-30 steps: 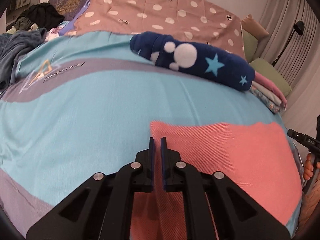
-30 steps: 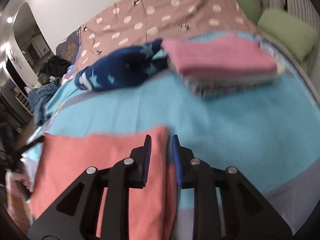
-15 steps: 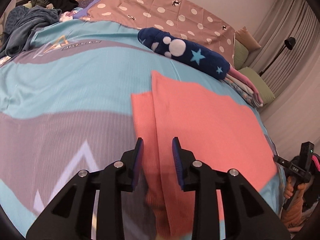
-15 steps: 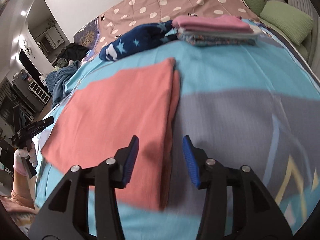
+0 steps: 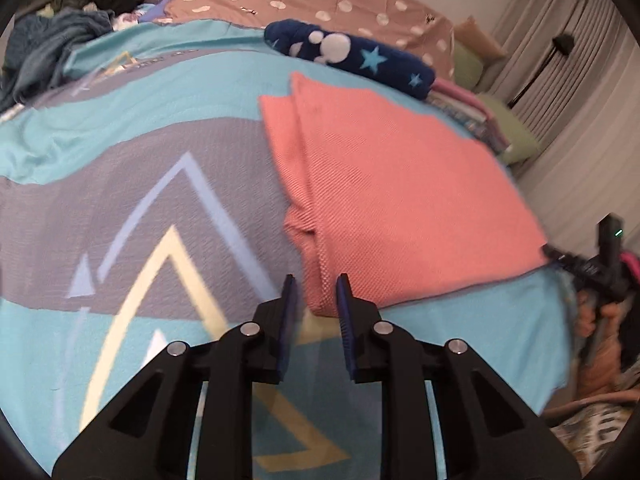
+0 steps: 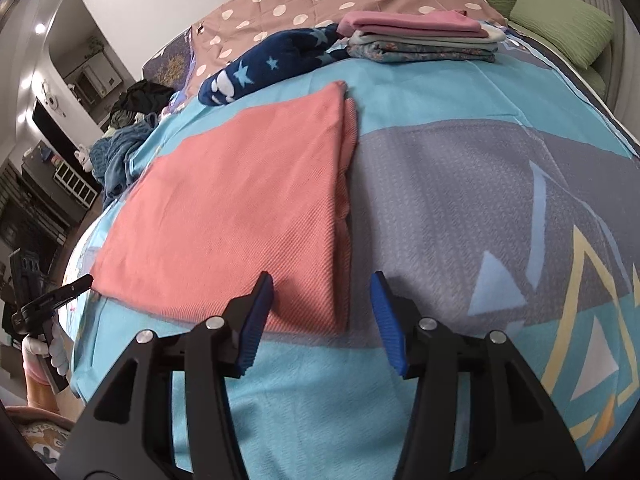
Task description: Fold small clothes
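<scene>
The coral cloth (image 5: 400, 184) lies folded once on the bed (image 5: 120, 200); both tongs, left (image 5: 314, 308) and right (image 6: 320, 304), have just let go and stand spread, empty. Next fold needs fresh grips on its near-edge corners.

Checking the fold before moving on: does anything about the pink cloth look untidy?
Yes. The pink cloth has its lower layer sticking out along one side, bunched near the corner by the left tongs.
</scene>
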Available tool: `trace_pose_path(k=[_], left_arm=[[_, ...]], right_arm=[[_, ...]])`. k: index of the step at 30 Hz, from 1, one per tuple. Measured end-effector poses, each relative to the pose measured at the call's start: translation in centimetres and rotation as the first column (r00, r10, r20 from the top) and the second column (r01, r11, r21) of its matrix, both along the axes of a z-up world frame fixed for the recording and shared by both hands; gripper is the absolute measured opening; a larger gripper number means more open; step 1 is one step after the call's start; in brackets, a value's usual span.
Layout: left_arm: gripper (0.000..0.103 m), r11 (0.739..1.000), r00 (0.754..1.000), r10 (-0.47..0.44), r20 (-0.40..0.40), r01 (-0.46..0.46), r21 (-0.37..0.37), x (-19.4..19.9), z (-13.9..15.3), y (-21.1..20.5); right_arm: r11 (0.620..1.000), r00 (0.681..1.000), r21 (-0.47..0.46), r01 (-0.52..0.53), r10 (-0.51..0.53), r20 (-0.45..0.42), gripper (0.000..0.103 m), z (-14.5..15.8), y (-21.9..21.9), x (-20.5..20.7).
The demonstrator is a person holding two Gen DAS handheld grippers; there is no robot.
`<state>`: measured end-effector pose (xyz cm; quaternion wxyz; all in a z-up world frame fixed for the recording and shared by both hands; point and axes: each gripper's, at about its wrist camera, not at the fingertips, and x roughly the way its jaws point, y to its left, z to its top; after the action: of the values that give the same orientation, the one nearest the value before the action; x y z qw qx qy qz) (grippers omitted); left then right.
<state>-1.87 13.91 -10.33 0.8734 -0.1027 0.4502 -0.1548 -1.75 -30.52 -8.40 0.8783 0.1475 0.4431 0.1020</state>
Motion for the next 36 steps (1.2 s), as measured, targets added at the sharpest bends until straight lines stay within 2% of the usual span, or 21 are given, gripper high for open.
trace_pose_path(k=[2, 5, 8, 10, 12, 15, 17, 18, 20, 23, 24, 25, 26, 28, 30, 31, 34, 36], left_arm=[[0.022, 1.0, 1.0, 0.022, 0.003, -0.022, -0.007, -0.1, 0.5, 0.2], [0.022, 0.998, 0.997, 0.025, 0.075, -0.029, 0.055, 0.1, 2.6, -0.8], [0.021, 0.996, 0.986, -0.068, 0.155, 0.058, 0.068, 0.7, 5.5, -4.1], [0.021, 0.985, 0.969, -0.172, 0.175, 0.166, 0.048, 1.3, 6.6, -7.6], [0.021, 0.956, 0.943, -0.291, 0.159, 0.292, 0.014, 2.0, 6.7, -11.7], [0.021, 0.884, 0.881, -0.463, 0.102, 0.467, -0.017, 3.1, 5.7, -19.2], [0.021, 0.826, 0.825, -0.561, 0.076, 0.563, -0.015, 3.3, 4.8, -24.2], [0.021, 0.8, 0.799, -0.597, 0.068, 0.599, -0.014, 3.4, 4.4, -26.3], [0.021, 0.746, 0.745, -0.665, 0.05, 0.666, -0.018, 3.4, 3.6, -30.4], [0.022, 0.698, 0.698, -0.716, 0.022, 0.716, -0.019, 3.2, 2.8, -34.2], [0.028, 0.694, 0.694, -0.72, 0.01, 0.72, 0.0, 3.2, 2.5, -35.1], [0.039, 0.697, 0.697, -0.717, -0.002, 0.717, 0.028, 3.2, 2.2, -35.7], [0.042, 0.703, 0.704, -0.71, -0.009, 0.709, 0.057, 2.9, 1.9, -36.2], [0.043, 0.709, 0.717, -0.696, -0.032, 0.694, 0.124, 3.1, 1.5, -36.9], [0.047, 0.712, 0.724, -0.688, -0.034, 0.684, 0.156, 3.1, 1.7, -37.1], [0.051, 0.709, 0.723, -0.69, -0.029, 0.684, 0.172, 2.8, 1.8, -37.1], [0.051, 0.685, 0.703, -0.711, -0.028, 0.7, 0.2, 2.3, 1.9, -37.5], [0.051, 0.678, 0.7, -0.714, -0.036, 0.702, 0.218, 2.4, 1.7, -37.7]], right_arm=[[1.0, 1.0, -0.001, 0.003, -0.003, -0.001, 0.052, -0.1, 0.0, -0.2], [1.0, 1.0, 0.013, 0.0, 0.0, 0.017, 0.052, 0.3, -0.4, -0.8], [1.0, 0.999, 0.011, 0.011, -0.011, 0.038, 0.052, 0.6, -1.2, -1.2], [0.999, 0.999, 0.026, 0.025, -0.027, 0.043, 0.052, 0.4, -1.9, -1.4], [0.998, 0.998, 0.047, 0.038, -0.04, 0.045, 0.052, 0.2, -2.7, -1.3], [0.998, 0.997, 0.032, 0.047, -0.049, 0.053, 0.05, 0.5, -4.2, -0.5], [0.999, 0.997, 0.009, 0.047, -0.047, 0.065, 0.03, 1.1, -4.9, 0.0], [0.999, 0.997, 0.004, 0.05, -0.05, 0.054, 0.015, 1.3, -5.5, 0.7], [0.998, 0.998, 0.019, 0.052, -0.053, 0.036, 0.012, 1.3, -6.4, 1.7], [0.999, 1.0, 0.033, 0.004, -0.005, 0.025, 0.012, 1.3, -6.7, 2.9], [0.999, 1.0, 0.037, -0.015, 0.014, 0.027, 0.012, 1.3, -6.7, 3.1], [0.998, 0.999, 0.044, -0.035, 0.033, 0.031, 0.013, 1.3, -6.7, 3.2], [0.997, 0.998, 0.049, -0.057, 0.055, 0.039, 0.013, 1.4, -6.6, 3.4], [0.996, 0.996, 0.047, -0.074, 0.071, 0.051, 0.015, 1.4, -6.6, 3.6], [0.995, 0.995, 0.052, -0.08, 0.077, 0.056, 0.017, 1.3, -6.9, 3.8], [0.995, 0.995, 0.055, -0.081, 0.078, 0.056, 0.019, 1.3, -7.0, 3.9], [0.994, 0.995, 0.061, -0.087, 0.085, 0.044, 0.021, 1.1, -7.6, 4.8], [0.994, 0.995, 0.054, -0.098, 0.096, 0.038, 0.021, 1.1, -7.6, 5.5]])
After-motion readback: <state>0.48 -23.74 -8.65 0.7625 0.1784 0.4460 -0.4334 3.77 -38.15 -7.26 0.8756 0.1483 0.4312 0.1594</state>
